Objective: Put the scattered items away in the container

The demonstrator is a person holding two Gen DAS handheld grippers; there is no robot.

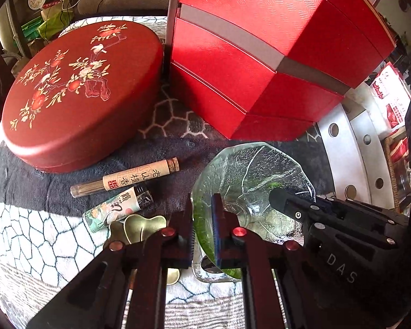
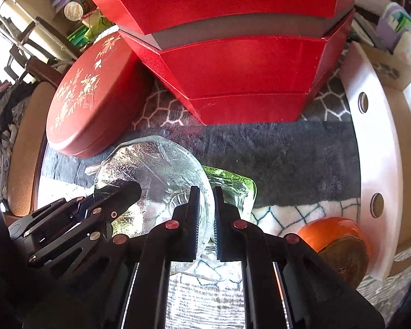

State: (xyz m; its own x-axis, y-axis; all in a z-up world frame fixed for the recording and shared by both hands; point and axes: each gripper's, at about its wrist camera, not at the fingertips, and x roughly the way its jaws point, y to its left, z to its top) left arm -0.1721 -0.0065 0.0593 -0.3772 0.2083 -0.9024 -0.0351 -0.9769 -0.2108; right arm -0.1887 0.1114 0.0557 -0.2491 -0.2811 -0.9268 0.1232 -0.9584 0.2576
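Cluttered shelves and bags ring your workspace, and the desk (image 1: 35,249) wears a fleecy cloth with a honeycomb print, dark grey across the middle and white nearer you.

Your left tool (image 1: 203,227) is clenched on the rim of a clear glass dish (image 1: 249,170); the rim passes between its two pads, which press on it. Your right tool (image 2: 206,219) grips the same dish (image 2: 156,164) on the opposite rim, pads closed on the glass, so the dish sits tilted between both tools. Under the dish, beyond the right tool's tips, lies a second piece of glass with green colouring (image 2: 230,181).

Ahead of both tools stands the tall red faceted box (image 1: 260,54) with stacked tiers and a grey band. To its left, seen from the left tool, rests a round red box (image 1: 74,93) whose lid carries birds and blossoms.

Just left of your left tool lie three small items: a glass incense tube (image 1: 126,176) with a cork stopper and paper label, a shorter printed tube (image 1: 117,208) beside it, and a brass leaf-shaped dish (image 1: 142,224) partly hidden by the tool's finger.

Right of your right tool sits an orange persimmon-shaped box (image 2: 331,230), next to a white panel with round holes (image 2: 370,150).
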